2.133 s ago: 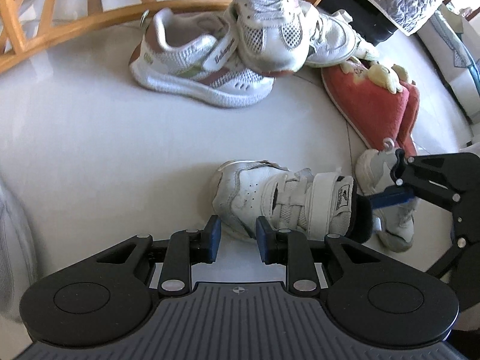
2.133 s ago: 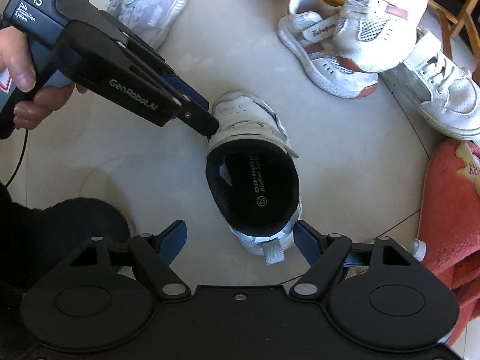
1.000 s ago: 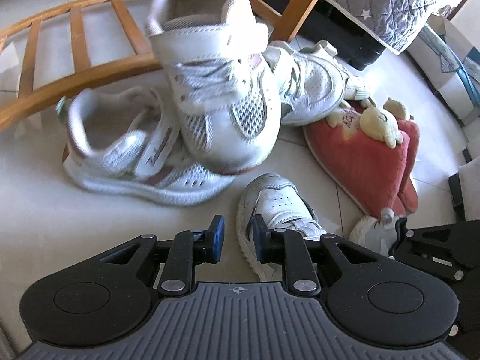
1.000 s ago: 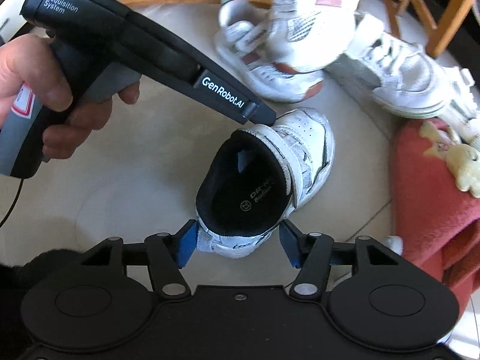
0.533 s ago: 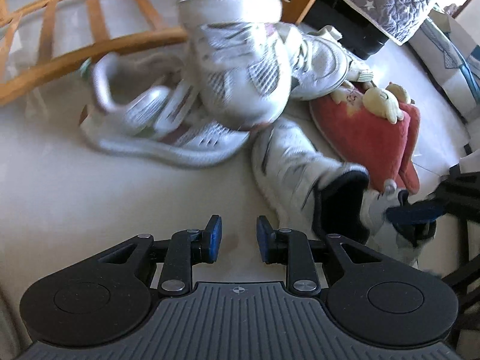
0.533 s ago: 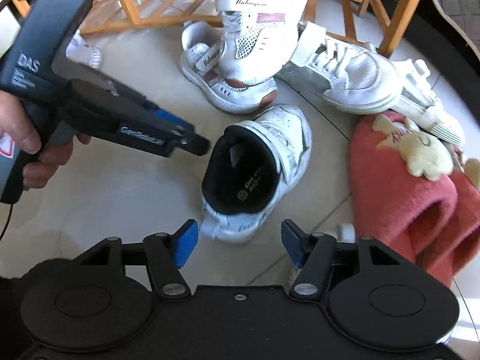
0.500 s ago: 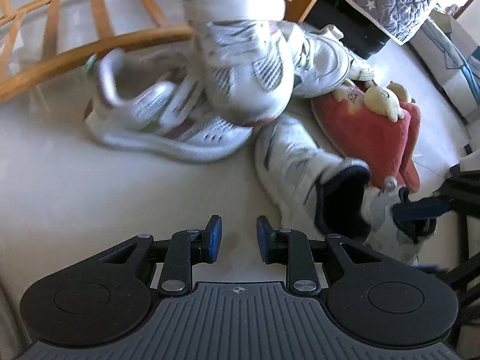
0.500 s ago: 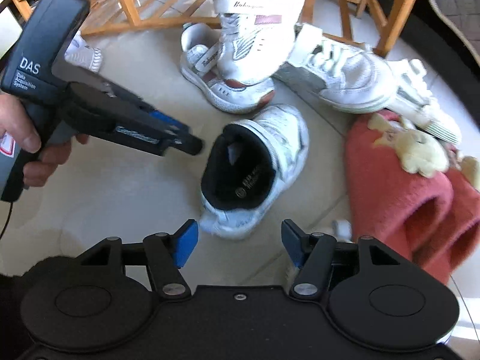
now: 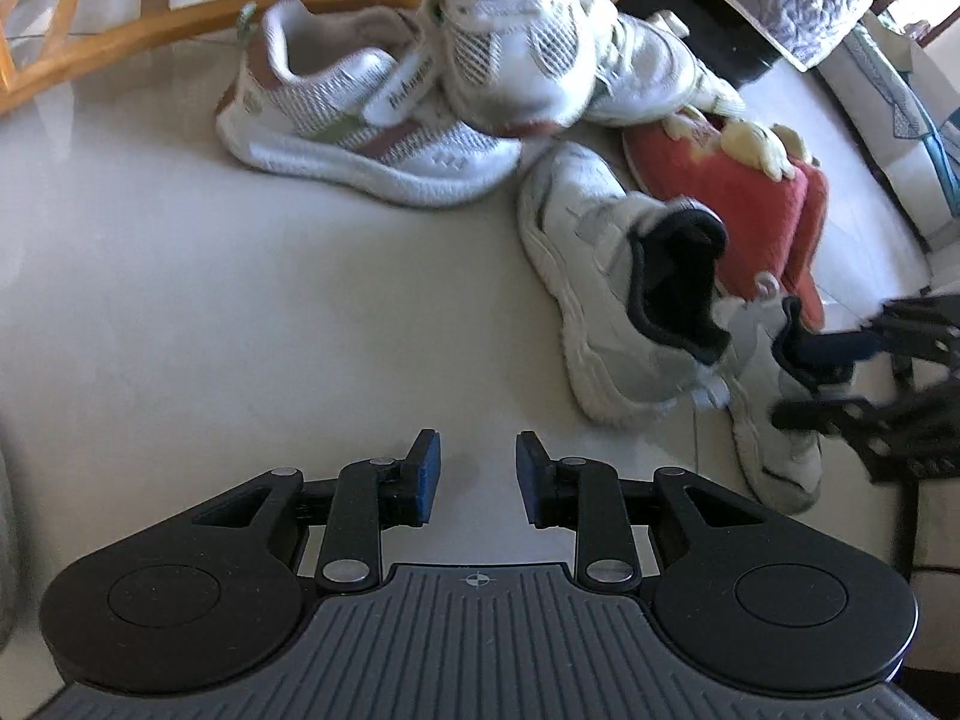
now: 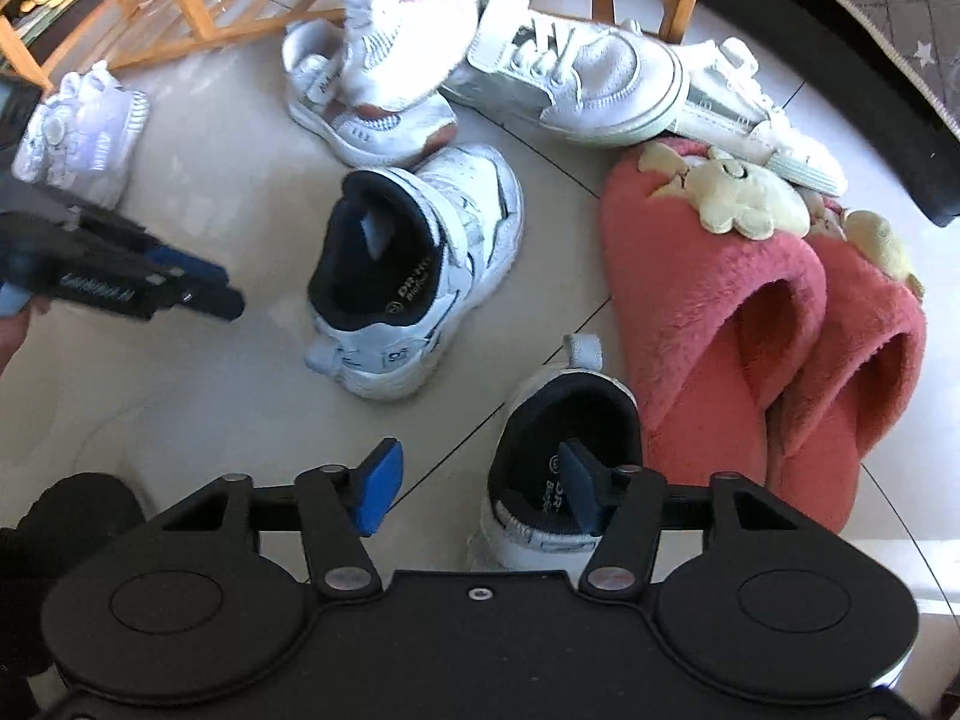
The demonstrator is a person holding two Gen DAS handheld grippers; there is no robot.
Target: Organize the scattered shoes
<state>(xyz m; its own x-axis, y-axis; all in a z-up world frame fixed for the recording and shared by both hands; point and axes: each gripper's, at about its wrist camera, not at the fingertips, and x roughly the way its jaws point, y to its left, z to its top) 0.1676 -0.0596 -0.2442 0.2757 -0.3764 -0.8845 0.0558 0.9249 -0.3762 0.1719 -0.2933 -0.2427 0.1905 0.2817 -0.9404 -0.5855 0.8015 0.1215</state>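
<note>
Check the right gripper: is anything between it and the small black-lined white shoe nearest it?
Nothing visible. The right gripper is open, and one finger already reaches into the collar of the near black-lined shoe. The pink slippers sit close beside that shoe, outside the fingers.

Bare pale tiled floor (image 9: 240,330) lay open ahead and to the left of the left gripper (image 9: 474,471). Ahead right, a white high-top toddler shoe with black lining (image 9: 606,294) blocked passage. Beyond it, a heap of white mesh sneakers (image 9: 384,120) and red plush slippers (image 9: 738,198) closed the far side.
</note>
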